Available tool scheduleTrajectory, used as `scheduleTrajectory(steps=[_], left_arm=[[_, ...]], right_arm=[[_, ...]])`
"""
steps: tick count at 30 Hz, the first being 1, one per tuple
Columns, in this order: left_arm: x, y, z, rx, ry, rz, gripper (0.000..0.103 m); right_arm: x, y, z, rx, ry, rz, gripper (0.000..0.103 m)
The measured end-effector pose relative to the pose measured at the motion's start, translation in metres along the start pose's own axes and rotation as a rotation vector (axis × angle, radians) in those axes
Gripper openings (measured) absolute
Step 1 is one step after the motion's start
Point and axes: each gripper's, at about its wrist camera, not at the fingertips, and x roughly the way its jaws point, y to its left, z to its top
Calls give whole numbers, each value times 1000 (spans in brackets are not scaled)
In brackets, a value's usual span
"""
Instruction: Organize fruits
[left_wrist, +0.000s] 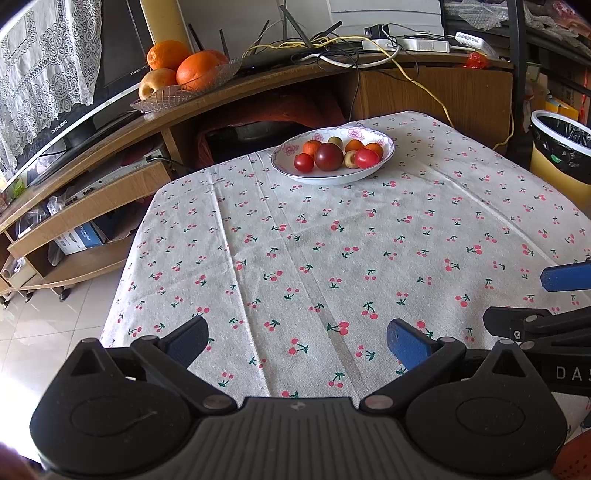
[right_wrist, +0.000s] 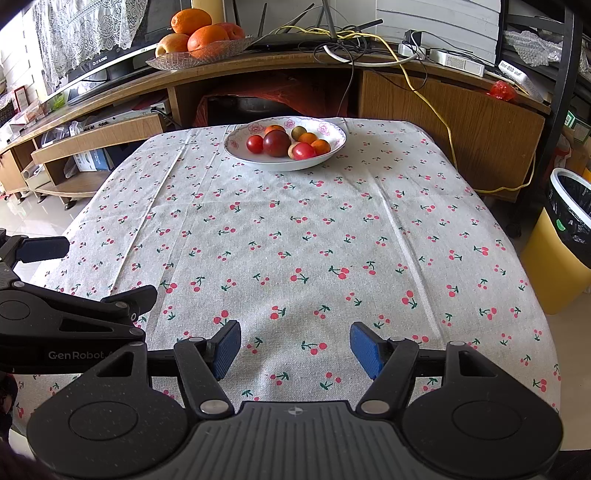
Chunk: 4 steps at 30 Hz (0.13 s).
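Note:
A white flowered plate stands at the far end of the table, holding several small fruits: red tomatoes, a dark purple one and small orange ones. My left gripper hovers open over the near edge of the cherry-print tablecloth, with nothing between its blue pads. My right gripper is open too, beside it and equally far from the plate. Each gripper's fingers show at the other view's side edge.
A glass dish of oranges and an apple sits on the wooden TV stand behind the table, amid cables and a router. A yellow bin with a black liner stands at the right. Tiled floor lies to the left.

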Motion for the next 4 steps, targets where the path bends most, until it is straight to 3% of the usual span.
scheduleTrajectory(steps=[4], left_arm=[[-1,2,1,-4,-13,4,103]], right_arm=[[0,0,0,0,0,0,62]])
